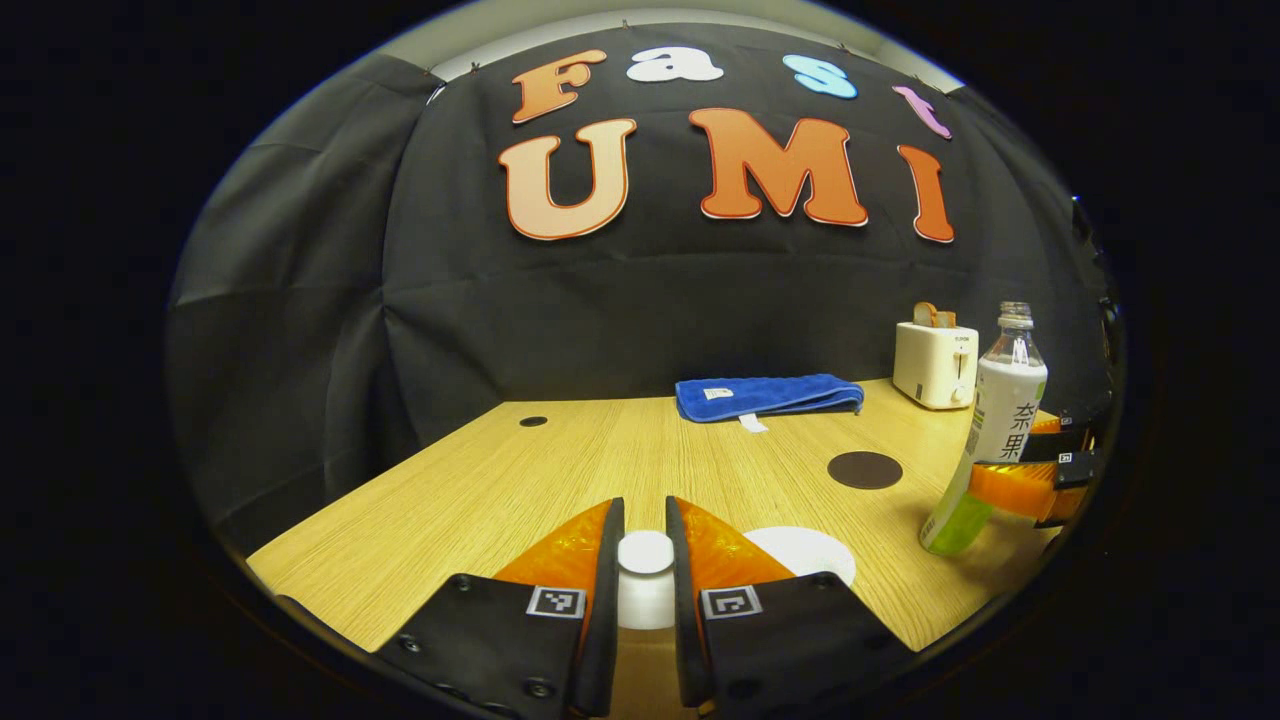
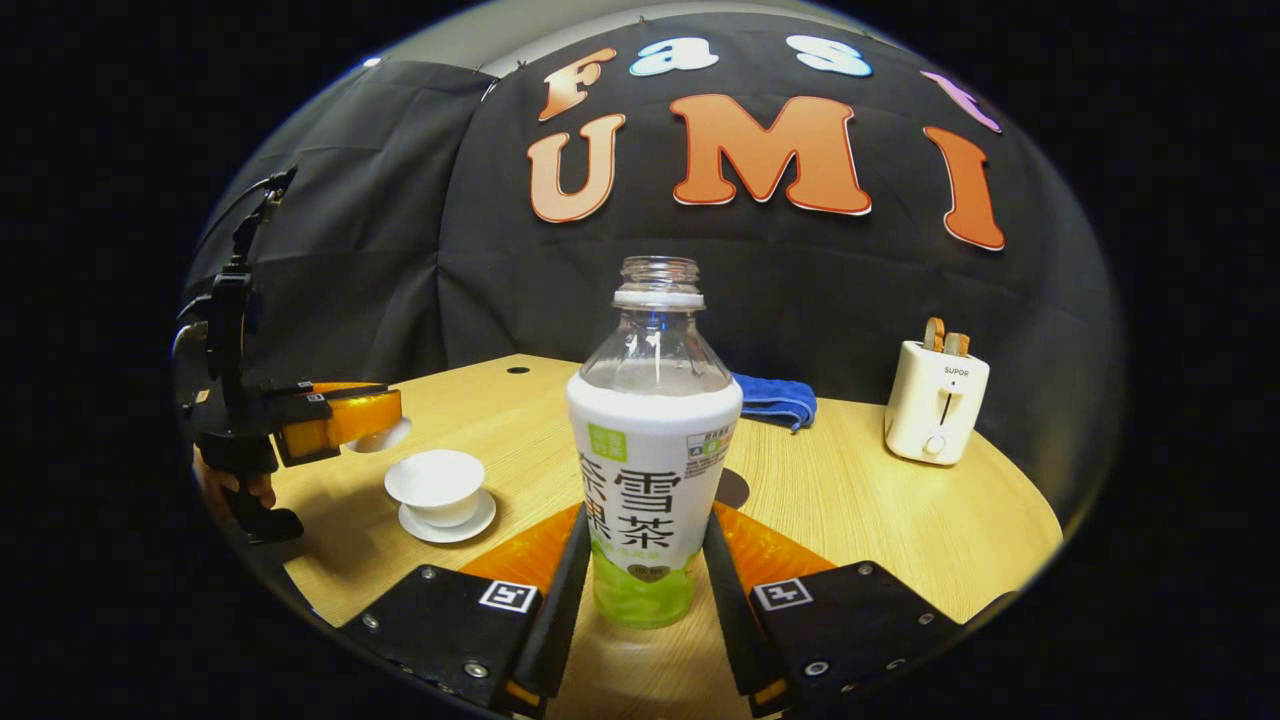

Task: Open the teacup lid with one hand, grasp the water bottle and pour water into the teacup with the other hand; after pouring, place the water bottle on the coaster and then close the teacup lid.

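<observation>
Left gripper [image 1: 645,560]: its two fingers are clamped on the white knob of the teacup lid [image 1: 645,575], which sits dead centre between them at 6 o'clock in the left gripper view. In the right gripper view this gripper [image 2: 345,420] shows at 9 o'clock, holding the lid [image 2: 385,436] in the air, above and a little toward 10 o'clock of the cup, not touching it.
Right gripper [image 2: 645,590]: clamped on the lower body of the water bottle [image 2: 652,470]; both fingers press its sides. In the left gripper view it [image 1: 1010,488] shows at 3 o'clock, gripping the bottle [image 1: 990,430] low down.
Water bottle: uncapped and close to upright in the right gripper view, tilted with its neck toward 1 o'clock in the left gripper view; whether its base touches the bench I cannot tell.
Teacup [image 2: 436,485]: open, white, standing on its saucer [image 2: 447,522] at 8 o'clock of the bottle in the right gripper view, well apart from the right gripper. A white round rim [image 1: 805,550] shows just at 3 o'clock of the left gripper's fingers.
Coaster [image 1: 865,469]: dark round disc lying bare on the bench, between the bottle and the towel in the left gripper view.
Bench [image 1: 450,500]: light wood.
Towel [image 1: 768,397]: blue, folded, at the far edge.
Toaster [image 2: 935,400]: cream, at 3 o'clock of the bottle in the right gripper view, with bread in its slots.
</observation>
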The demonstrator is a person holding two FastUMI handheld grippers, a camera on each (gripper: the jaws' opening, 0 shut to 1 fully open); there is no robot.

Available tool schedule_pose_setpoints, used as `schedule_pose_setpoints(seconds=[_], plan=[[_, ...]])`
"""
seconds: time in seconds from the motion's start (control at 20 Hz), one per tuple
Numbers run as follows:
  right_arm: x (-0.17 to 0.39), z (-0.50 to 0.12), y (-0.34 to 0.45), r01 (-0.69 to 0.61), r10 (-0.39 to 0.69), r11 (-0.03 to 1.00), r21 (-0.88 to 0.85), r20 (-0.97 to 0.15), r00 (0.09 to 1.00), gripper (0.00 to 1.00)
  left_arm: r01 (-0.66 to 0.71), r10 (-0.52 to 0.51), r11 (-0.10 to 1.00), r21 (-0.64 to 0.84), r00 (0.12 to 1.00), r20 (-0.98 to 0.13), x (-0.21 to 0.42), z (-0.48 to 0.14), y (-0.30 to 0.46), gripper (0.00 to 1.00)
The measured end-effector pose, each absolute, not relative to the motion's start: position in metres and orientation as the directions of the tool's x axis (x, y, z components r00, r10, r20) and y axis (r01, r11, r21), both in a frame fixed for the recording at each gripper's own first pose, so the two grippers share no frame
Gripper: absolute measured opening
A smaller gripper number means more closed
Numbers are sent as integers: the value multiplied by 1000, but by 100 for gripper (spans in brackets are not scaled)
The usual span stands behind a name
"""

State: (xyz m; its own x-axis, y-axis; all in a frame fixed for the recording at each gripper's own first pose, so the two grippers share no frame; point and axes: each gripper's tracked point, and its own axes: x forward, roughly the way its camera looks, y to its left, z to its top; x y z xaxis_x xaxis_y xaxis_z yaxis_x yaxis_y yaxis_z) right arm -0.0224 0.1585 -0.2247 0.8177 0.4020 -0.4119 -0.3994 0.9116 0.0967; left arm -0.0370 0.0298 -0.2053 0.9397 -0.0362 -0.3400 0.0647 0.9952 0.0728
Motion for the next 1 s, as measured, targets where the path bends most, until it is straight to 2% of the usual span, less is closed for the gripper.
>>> schedule_pose_setpoints(seconds=[0.15, 0.35, 0.4, 0.45, 1.0], plan=[[-17, -220, 156, -405, 378, 914, 26, -418, 826, 64, 58, -29, 996, 75, 941, -337, -38, -205, 34, 28], [-6, -212, 150, -391, 303, 908, -149, -409, 860, 64, 35, -6, 996, 80, 942, -335, -42, -205, 53, 28], [-4, -210, 150, -393, 292, 899, -192, -406, 866, 59, 30, -1, 996, 80, 942, -337, -43, -205, 58, 28], [-2, -208, 151, -393, 280, 889, -236, -399, 873, 63, 23, 6, 996, 81, 941, -337, -45, -206, 62, 28], [18, -198, 155, -417, 236, 667, -617, -355, 904, 62, -6, 38, 995, 97, 942, -333, -49, -208, 92, 28]])
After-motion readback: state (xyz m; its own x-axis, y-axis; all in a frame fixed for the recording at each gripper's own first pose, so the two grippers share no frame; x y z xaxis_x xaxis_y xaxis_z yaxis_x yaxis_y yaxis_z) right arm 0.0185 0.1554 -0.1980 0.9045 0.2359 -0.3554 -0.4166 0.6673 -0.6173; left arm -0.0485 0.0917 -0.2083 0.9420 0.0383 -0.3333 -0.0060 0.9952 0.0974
